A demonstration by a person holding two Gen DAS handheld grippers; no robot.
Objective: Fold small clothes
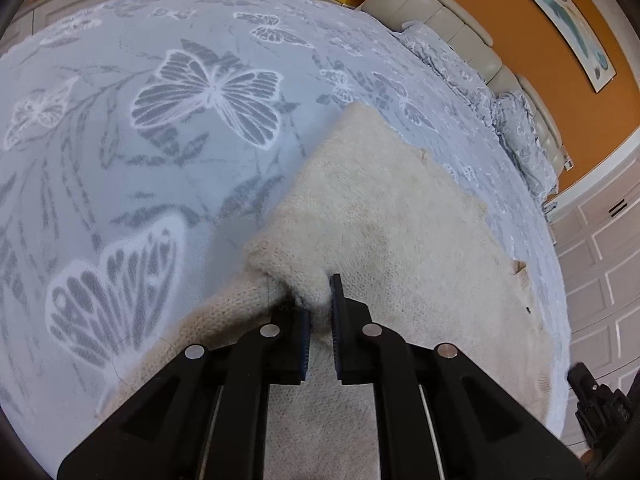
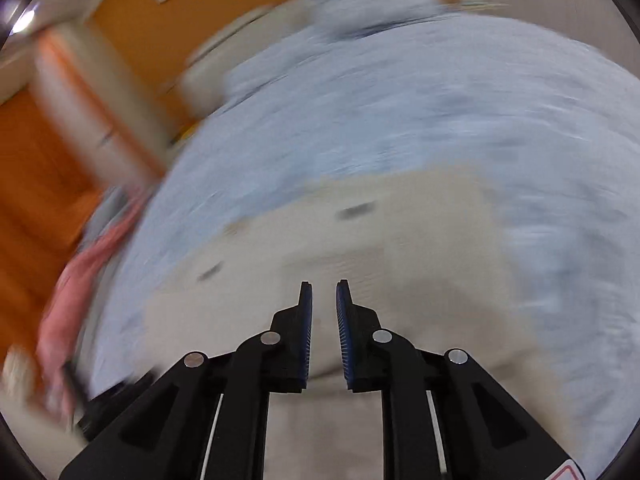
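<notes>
A cream knitted garment [image 1: 384, 216] lies on a blue bedspread with butterfly prints [image 1: 160, 128]. My left gripper [image 1: 318, 300] is shut on a bunched fold of the garment's near edge, lifted a little above the rest. In the blurred right wrist view the same cream garment [image 2: 400, 232] lies under my right gripper [image 2: 323, 292]. Its jaws stand a narrow gap apart with nothing between them. The right gripper also shows as a black shape at the lower right of the left wrist view [image 1: 600, 404].
A padded cream headboard [image 1: 460, 28] and blue pillows [image 1: 516, 128] line the bed's far side against an orange wall. A pink cloth [image 2: 80, 272] lies off the bed's edge. White panelled cabinets [image 1: 600, 264] stand to the right.
</notes>
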